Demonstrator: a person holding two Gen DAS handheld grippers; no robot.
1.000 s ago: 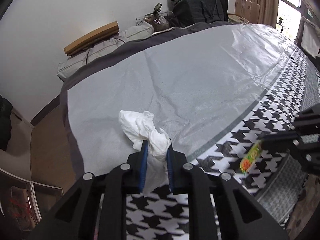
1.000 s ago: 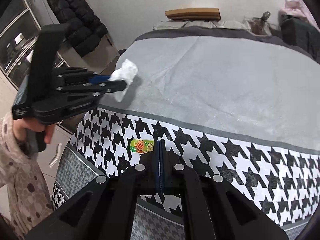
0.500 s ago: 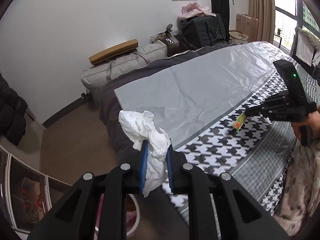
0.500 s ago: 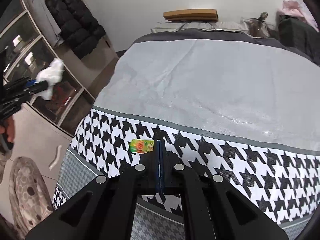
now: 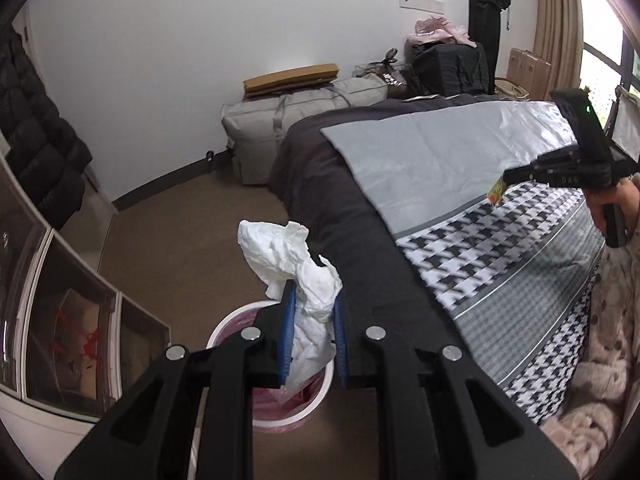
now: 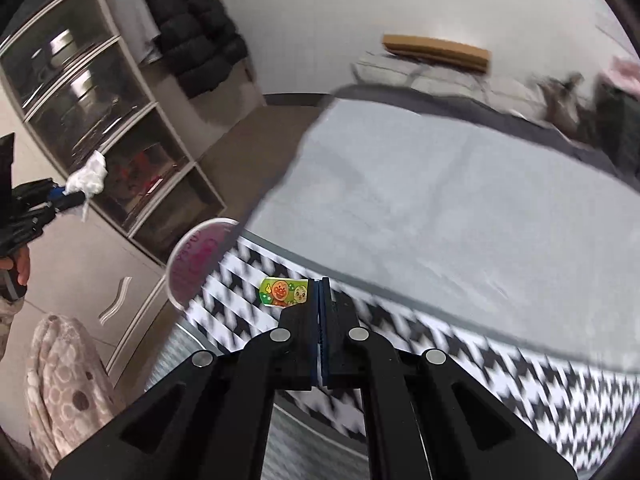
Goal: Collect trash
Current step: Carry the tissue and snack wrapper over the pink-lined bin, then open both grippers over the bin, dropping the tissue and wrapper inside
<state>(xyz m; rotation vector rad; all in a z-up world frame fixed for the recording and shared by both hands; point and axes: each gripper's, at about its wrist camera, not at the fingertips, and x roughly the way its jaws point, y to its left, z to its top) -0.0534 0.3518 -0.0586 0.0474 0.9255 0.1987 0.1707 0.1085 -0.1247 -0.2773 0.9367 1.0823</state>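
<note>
We're seeing a crumpled white tissue sticking up, pinched above a white bin with pink liner standing on the floor left of the bed. A small green cartoon wrapper is hanging over the houndstooth bedcover.

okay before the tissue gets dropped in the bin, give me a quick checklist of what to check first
1. Left tool grips the crumpled tissue: ok.
2. Tissue over the white bin with the pink liner: ok in the left wrist view, its opening lies directly beneath the fingers.
3. Bin opening free of a lid: ok.
4. Room left in the bin: cannot tell, the tool hides most of the inside.
5. Right tool grips the colourful wrapper: ok, pinched at its edge.
6. Right tool near the bin: not ok, it hangs over the houndstooth bedcover.
</note>
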